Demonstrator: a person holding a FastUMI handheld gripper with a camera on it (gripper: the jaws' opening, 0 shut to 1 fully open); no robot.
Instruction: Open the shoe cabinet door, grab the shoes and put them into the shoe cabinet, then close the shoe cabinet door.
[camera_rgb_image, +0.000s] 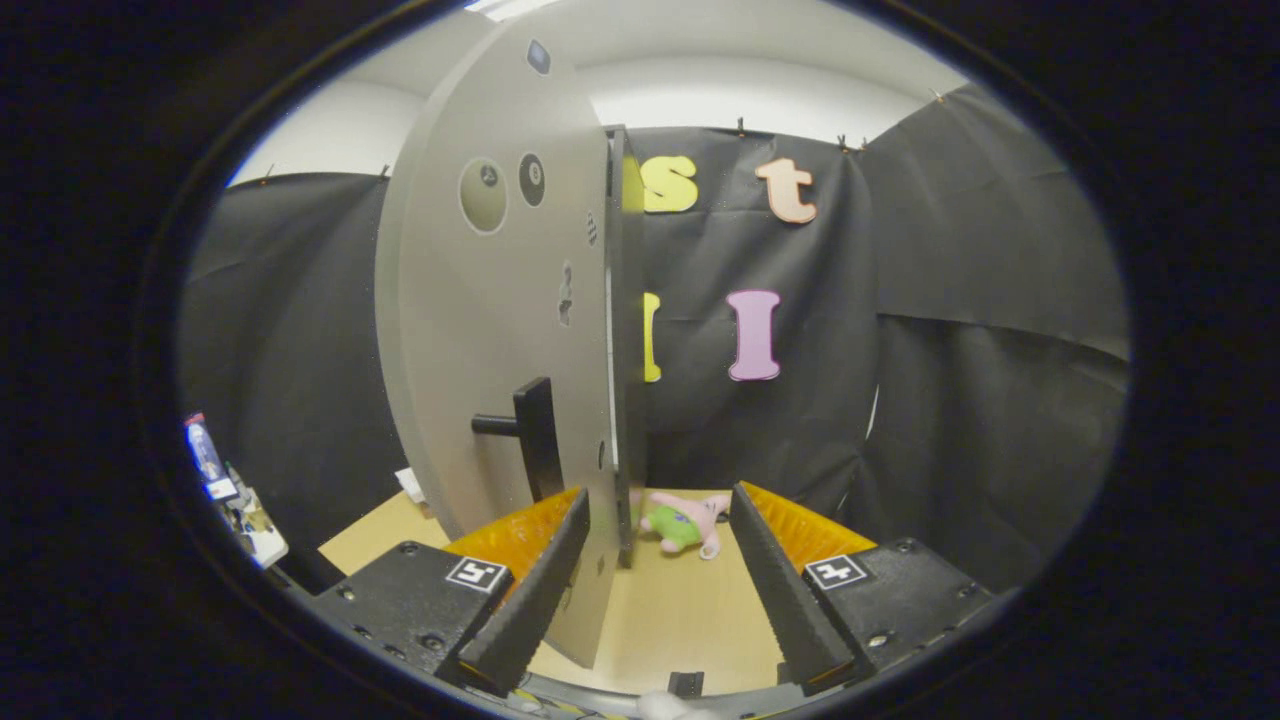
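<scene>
Shoe cabinet's tall grey door (490, 330) stands upright at 11 o'clock from the claw (655, 560), long axis vertical, edge-on toward us, black bar handle (530, 432) jutting left. Claw fingers spread wide apart, gripping nothing; the door's edge sits just beside the left one. Beyond them, a pink-and-green plush toy (688, 523) lies on the pale wooden floor (670, 610), black cloth behind.

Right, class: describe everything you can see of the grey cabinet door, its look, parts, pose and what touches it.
The cabinet door is a flat, matte grey panel, like painted board, standing upright and swung open so its free edge faces the camera. A dark bar handle juts from its face, below round stickers and small marks. The door's lower edge reaches down between the open tongs, close to the left finger; contact cannot be told. A pink and green plush toy lies beyond on the wooden floor.
</scene>
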